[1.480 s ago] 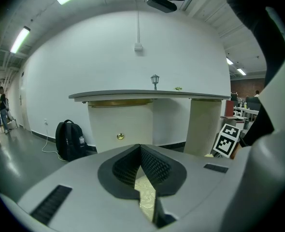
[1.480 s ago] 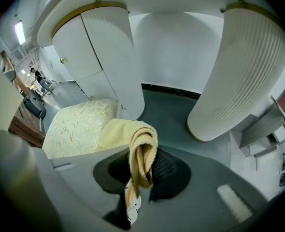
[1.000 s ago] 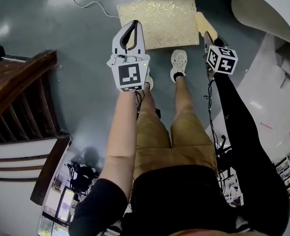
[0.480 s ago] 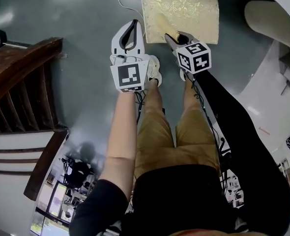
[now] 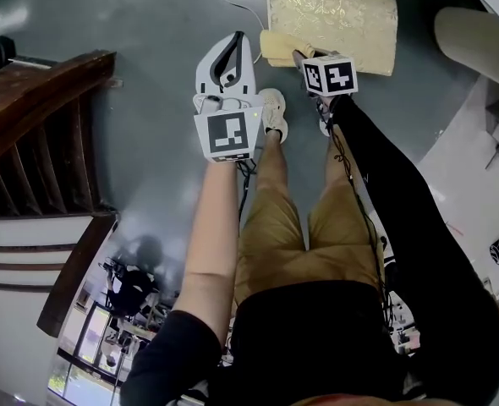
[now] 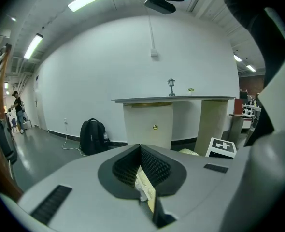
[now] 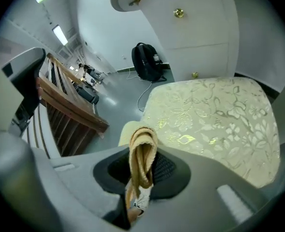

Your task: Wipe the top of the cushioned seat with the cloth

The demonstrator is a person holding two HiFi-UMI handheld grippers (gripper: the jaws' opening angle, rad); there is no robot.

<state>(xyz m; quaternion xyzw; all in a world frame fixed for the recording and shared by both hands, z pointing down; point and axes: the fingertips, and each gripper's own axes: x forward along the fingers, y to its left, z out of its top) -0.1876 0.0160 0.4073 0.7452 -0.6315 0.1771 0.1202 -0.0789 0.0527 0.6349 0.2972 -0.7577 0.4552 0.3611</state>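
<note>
On the cushioned seat (image 5: 351,15), the right gripper (image 5: 300,55) has dragged its cloth (image 5: 276,47) leftward.

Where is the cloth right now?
Head view, top centre: the cloth is clamped in the right gripper, at the cushioned seat's near left corner.

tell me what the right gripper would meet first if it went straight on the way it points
Likely the cushioned seat: the right gripper, shut on the cloth, points at its patterned top near the left edge, so the cloth would touch there first. Depth is unclear.
</note>
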